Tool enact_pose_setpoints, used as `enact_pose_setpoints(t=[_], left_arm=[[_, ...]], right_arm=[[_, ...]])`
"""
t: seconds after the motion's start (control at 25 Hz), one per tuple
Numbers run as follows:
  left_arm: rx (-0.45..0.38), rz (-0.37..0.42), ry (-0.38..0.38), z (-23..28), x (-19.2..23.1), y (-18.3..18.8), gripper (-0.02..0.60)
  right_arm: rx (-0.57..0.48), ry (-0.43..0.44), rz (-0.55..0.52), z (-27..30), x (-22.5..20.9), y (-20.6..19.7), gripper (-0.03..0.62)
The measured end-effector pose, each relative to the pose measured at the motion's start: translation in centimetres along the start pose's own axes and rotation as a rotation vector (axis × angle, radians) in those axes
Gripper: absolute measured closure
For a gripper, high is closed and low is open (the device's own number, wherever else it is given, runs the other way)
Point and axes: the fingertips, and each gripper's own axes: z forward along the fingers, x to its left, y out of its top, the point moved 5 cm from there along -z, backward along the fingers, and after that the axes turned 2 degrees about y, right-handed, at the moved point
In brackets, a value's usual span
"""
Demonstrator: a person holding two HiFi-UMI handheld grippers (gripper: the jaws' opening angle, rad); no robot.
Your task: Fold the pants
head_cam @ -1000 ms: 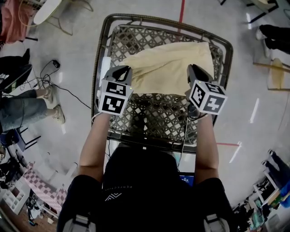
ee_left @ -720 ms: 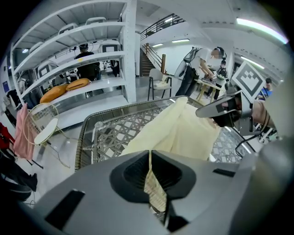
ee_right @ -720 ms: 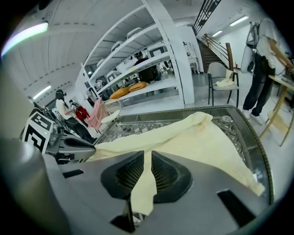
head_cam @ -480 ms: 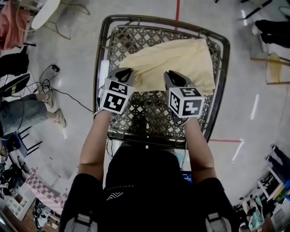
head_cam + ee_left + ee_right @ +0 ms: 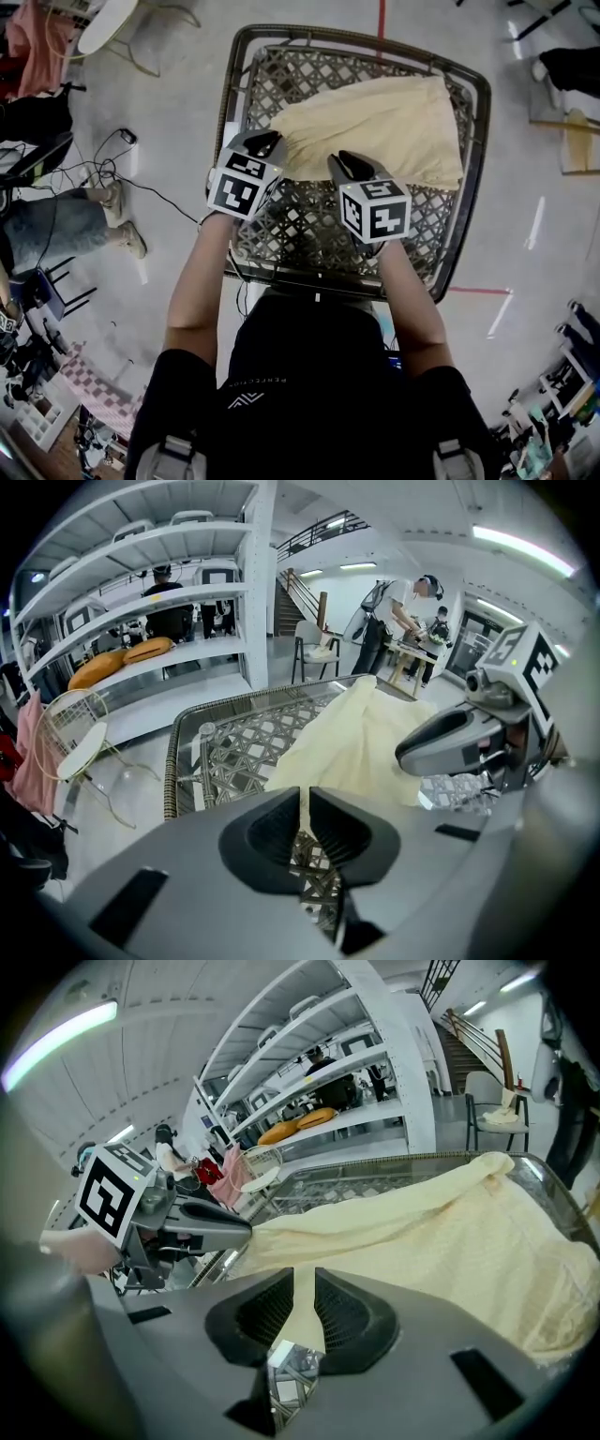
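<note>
Off the left rim of the tabletop (image 5: 228,112), a seated person's legs (image 5: 56,225) and a loose black cable (image 5: 150,187) rest on the grey floor. Just inside that rim we hold the left gripper (image 5: 266,142) tilted down over the woven lattice, its marker cube facing up at us. Its fingers are clenched on the near left corner of the pants (image 5: 384,122), and the left gripper view shows a thin strip of cloth pinched between them. The pale yellow pants lie across the far half of the tabletop, spreading from that corner toward the far right rim, where their wide end nearly reaches the edge. Near the tabletop's middle we hold the right gripper (image 5: 345,161), likewise tilted down and close beside the left one. Its fingers are clenched on the pants' near edge, with cloth filling the narrow slot between them. Between the two grippers that edge runs as a short raised fold above the lattice.
</note>
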Motion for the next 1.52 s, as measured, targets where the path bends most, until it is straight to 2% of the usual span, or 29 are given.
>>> enact_pose_setpoints(t=[0.16, 0.32, 0.64, 0.8, 0.92, 1.04, 1.24, 1.52], left_arm=[[-0.017, 0.029, -0.016, -0.5, 0.5, 0.2, 0.558], [-0.034, 0.041, -0.066, -0.1, 1.3, 0.1, 0.491], [-0.102, 0.022, -0.214, 0.1, 3.3, 0.2, 0.46], [-0.107, 0.031, -0.203, 0.8, 4.6, 0.8, 0.459], [-0.12, 0.013, -0.249, 1.5, 4.6, 1.4, 0.449], [-0.104, -0.004, -0.296, 2.5, 4.4, 1.6, 0.41], [-0.076, -0.056, -0.316, 4.0, 4.7, 1.4, 0.408], [-0.033, -0.09, -0.324, 5.8, 4.9, 0.6, 0.403]], right_arm=[[-0.001, 0.006, -0.003, -0.5, 0.7, -0.2, 0.542], [0.009, 0.022, -0.006, -0.1, 1.9, -0.7, 0.497], [0.015, 0.035, -0.001, 1.3, 4.9, -1.7, 0.459], [0.013, 0.024, -0.019, 1.9, 6.1, -2.1, 0.444], [0.017, 0.007, -0.056, 2.5, 7.0, -2.4, 0.434], [0.038, -0.003, -0.092, 3.3, 7.5, -2.8, 0.422], [0.079, -0.001, -0.089, 4.5, 7.6, -3.7, 0.402], [0.123, -0.027, -0.095, 5.9, 6.9, -4.3, 0.401]])
